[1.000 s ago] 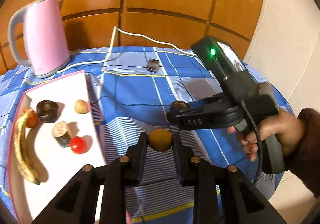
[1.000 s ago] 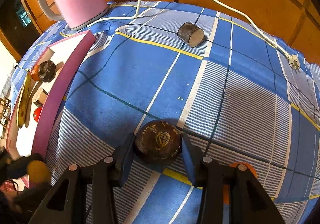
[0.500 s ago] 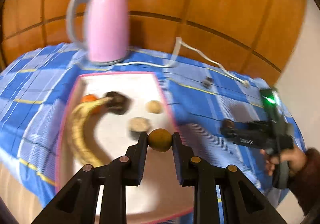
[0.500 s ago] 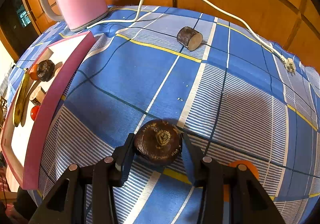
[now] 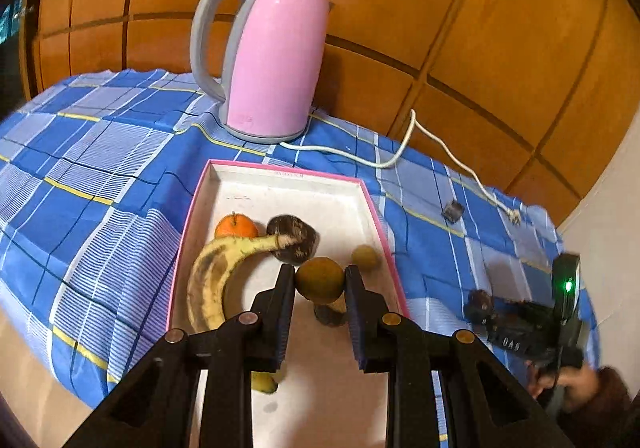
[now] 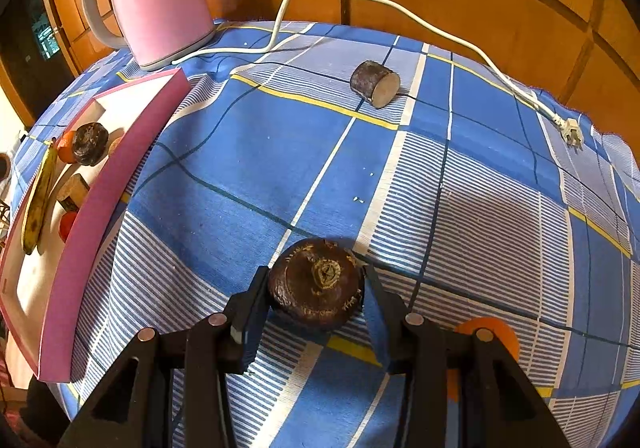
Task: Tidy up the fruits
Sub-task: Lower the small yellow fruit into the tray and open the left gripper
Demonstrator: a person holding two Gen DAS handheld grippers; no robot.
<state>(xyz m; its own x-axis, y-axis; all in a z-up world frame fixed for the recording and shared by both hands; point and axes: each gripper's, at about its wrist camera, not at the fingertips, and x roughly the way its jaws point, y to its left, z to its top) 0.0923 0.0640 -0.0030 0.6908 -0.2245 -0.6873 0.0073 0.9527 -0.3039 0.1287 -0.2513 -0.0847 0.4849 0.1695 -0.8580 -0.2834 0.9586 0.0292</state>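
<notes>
The left gripper (image 5: pixel 320 284) is clamped on a round yellow-brown fruit (image 5: pixel 320 279), held above the pink-rimmed tray (image 5: pixel 376 215). If released from this height, the fruit could roll or bounce over the rim. The right gripper (image 6: pixel 316 288) is closed on a dark brown fruit (image 6: pixel 316 284), on the checked cloth (image 6: pixel 248 151) well right of the tray. Within the tray lie a banana (image 5: pixel 212 280), an orange (image 5: pixel 236 226), a dark fruit (image 5: pixel 294 238) and a small pale fruit (image 5: pixel 365 256).

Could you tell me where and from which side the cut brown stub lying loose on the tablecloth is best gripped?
Grip the cut brown stub across its dark rounded sides, coming down from above. It lies on its side on the tablecloth, pale flat cut face toward the right wrist camera, so pads should probably straddle the barrel rather than press on the end face.
</notes>
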